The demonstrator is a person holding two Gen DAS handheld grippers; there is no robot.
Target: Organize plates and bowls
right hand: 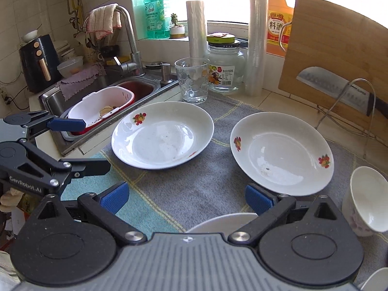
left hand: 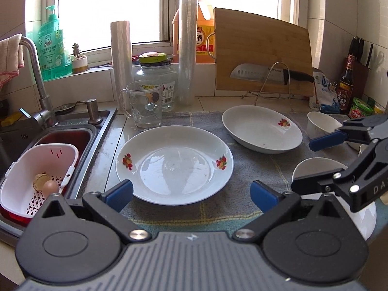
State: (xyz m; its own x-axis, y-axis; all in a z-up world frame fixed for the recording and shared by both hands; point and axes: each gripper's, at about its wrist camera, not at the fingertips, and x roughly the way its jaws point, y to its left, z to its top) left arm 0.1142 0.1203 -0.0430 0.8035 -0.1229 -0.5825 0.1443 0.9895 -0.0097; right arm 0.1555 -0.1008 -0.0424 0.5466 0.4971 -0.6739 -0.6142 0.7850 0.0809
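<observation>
Both grippers, left gripper (left hand: 191, 191) and right gripper (right hand: 185, 197), hang wide open and empty above the cloth (right hand: 194, 181). Two plates (right hand: 163, 134) (right hand: 282, 152) lie apart ahead, bowls (right hand: 369, 198) at right. A careless grab could slide a plate toward the sink (right hand: 80, 92).

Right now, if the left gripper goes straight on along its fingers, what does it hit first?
Most likely the near plate: it lies centred between the open left gripper fingers, nothing in the gap before it. Depth is unclear, so the grey mat might come first.
</observation>
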